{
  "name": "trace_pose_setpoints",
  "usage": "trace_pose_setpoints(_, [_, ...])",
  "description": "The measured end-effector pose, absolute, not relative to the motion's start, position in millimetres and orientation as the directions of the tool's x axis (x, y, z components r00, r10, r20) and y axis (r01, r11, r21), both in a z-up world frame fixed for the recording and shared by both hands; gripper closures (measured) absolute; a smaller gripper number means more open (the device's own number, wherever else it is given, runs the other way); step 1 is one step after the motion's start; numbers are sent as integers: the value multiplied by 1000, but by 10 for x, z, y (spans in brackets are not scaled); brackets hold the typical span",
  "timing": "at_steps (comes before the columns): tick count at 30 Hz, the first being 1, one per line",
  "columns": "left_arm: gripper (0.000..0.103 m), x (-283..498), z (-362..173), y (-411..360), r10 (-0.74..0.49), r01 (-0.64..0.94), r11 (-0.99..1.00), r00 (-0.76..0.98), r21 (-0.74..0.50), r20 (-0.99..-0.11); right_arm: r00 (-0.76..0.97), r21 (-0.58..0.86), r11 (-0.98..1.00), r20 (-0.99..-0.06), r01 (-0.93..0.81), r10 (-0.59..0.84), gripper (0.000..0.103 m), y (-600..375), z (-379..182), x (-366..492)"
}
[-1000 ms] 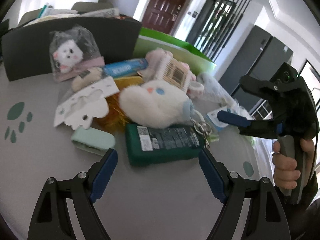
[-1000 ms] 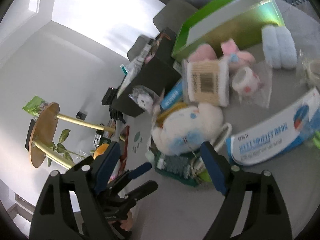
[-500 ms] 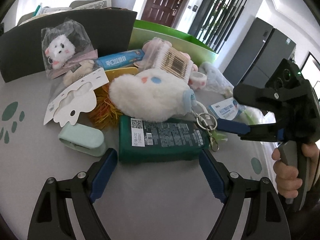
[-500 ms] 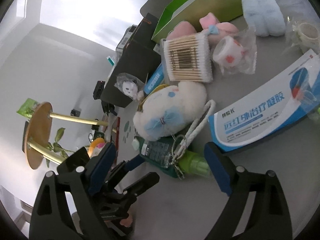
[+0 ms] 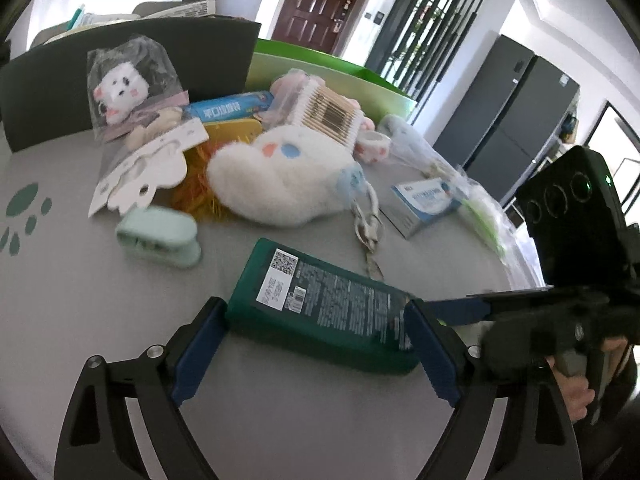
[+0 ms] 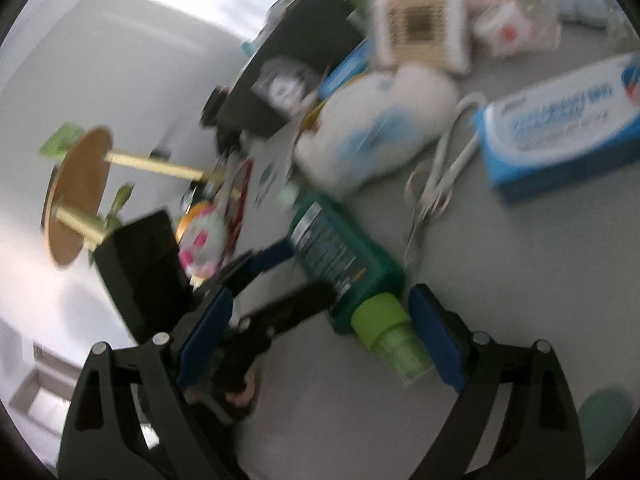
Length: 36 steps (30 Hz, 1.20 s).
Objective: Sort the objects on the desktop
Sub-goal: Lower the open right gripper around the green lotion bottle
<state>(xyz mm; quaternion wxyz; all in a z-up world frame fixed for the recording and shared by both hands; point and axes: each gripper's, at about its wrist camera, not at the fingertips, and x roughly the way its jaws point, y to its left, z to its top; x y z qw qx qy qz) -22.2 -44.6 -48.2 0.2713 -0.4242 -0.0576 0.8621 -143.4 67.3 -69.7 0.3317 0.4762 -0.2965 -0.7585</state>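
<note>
A dark green bottle (image 5: 320,292) lies flat on the grey table, clear of the pile behind it. My left gripper (image 5: 314,305) straddles it lengthwise. Its jaws are opening, and the blue fingertips (image 5: 214,312) sit right at the bottle's two ends. In the blurred right wrist view the same bottle (image 6: 336,248) points its light green cap (image 6: 380,316) at the camera. My right gripper (image 6: 320,296) is open around that cap, with a wide gap on the left and a narrow one on the right.
Behind the bottle are a white plush (image 5: 280,176) with a corded keyring (image 5: 366,216), a mint green case (image 5: 158,236), a cotton swab box (image 5: 324,112) and a blue-white carton (image 5: 428,200). A black bin (image 5: 132,64) and green box (image 5: 332,64) stand at the back.
The bottle has come out from under the plush, nearer the camera, and now lies between the left fingertips. The right gripper has dropped towards the bottle's cap.
</note>
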Motion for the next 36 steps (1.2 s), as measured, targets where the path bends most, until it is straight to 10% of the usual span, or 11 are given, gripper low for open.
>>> trace_pose_setpoints(36, [14, 349, -459, -753, 506, -342, -862, -524, -375, -685, -148, 773, -570, -551, 278, -821, 11, 72, -754, -1550])
